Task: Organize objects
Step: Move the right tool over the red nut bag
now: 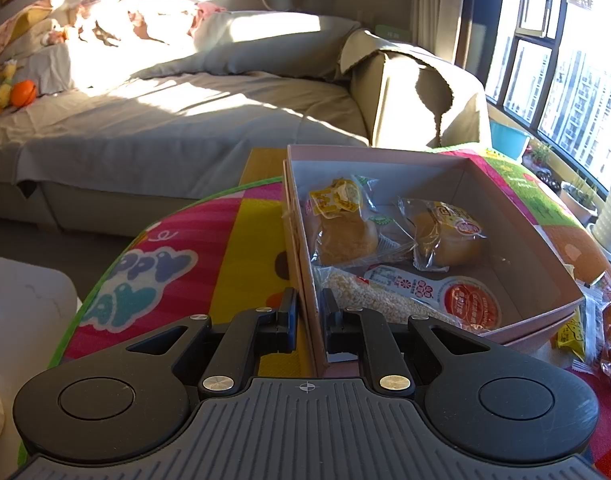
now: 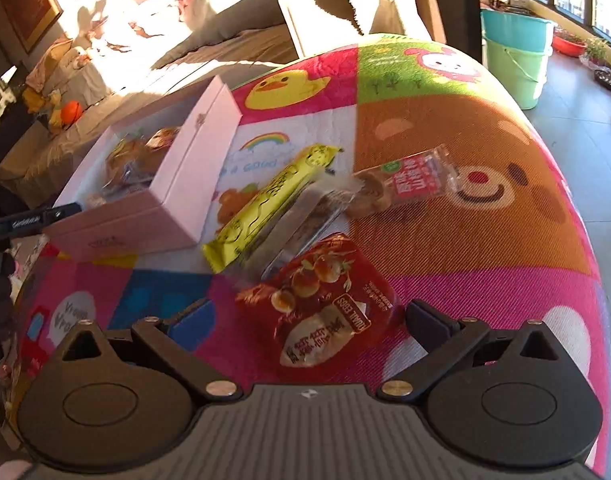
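Red quail-egg packet (image 2: 325, 304) lies between my wide-apart right hand-held gripper (image 2: 309, 320); I should lower squarely before squeezing. Left hand-held gripper (image 1: 310, 316) is clamped on the pink box (image 1: 545, 264) wall.

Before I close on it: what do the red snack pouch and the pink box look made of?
The red snack pouch with printed eggs looks like thin glossy plastic film: it is crinkled and catches highlights. The pale pink rectangular box looks like matte stiff paperboard: flat walls, crisp folded corners, no sheen. Its thin wall sits between the left gripper fingers.
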The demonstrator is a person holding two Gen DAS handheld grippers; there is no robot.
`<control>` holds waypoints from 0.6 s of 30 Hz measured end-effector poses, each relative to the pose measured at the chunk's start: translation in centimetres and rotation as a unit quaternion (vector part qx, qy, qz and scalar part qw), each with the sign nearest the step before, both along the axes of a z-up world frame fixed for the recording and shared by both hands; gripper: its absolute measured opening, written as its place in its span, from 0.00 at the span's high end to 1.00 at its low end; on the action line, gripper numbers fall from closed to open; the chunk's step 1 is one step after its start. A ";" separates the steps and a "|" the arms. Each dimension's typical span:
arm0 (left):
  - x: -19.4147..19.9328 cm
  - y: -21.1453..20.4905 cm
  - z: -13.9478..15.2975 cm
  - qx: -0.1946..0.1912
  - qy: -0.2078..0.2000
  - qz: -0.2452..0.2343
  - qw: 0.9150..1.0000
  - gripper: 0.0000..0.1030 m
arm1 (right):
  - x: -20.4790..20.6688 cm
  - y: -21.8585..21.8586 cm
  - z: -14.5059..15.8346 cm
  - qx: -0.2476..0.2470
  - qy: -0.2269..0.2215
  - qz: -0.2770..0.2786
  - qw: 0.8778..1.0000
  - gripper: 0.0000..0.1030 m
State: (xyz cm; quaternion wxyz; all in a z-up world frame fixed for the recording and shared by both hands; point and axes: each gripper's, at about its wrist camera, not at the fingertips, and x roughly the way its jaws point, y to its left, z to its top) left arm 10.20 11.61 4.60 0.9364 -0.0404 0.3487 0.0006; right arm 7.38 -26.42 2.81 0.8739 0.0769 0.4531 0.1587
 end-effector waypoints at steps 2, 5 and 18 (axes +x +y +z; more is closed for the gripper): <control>0.0 0.0 0.0 0.000 0.000 0.000 1.000 0.86 | -1.1 0.9 0.6 -0.029 -0.012 0.023 0.999 0.01; 0.0 0.0 0.0 -0.001 -0.001 0.001 1.000 0.86 | -2.3 2.9 1.3 -0.110 -0.052 0.054 0.991 0.00; 0.1 0.2 -0.1 -0.001 -0.005 -0.001 1.000 0.87 | 0.4 4.4 -0.7 -0.149 -0.051 0.070 0.985 0.11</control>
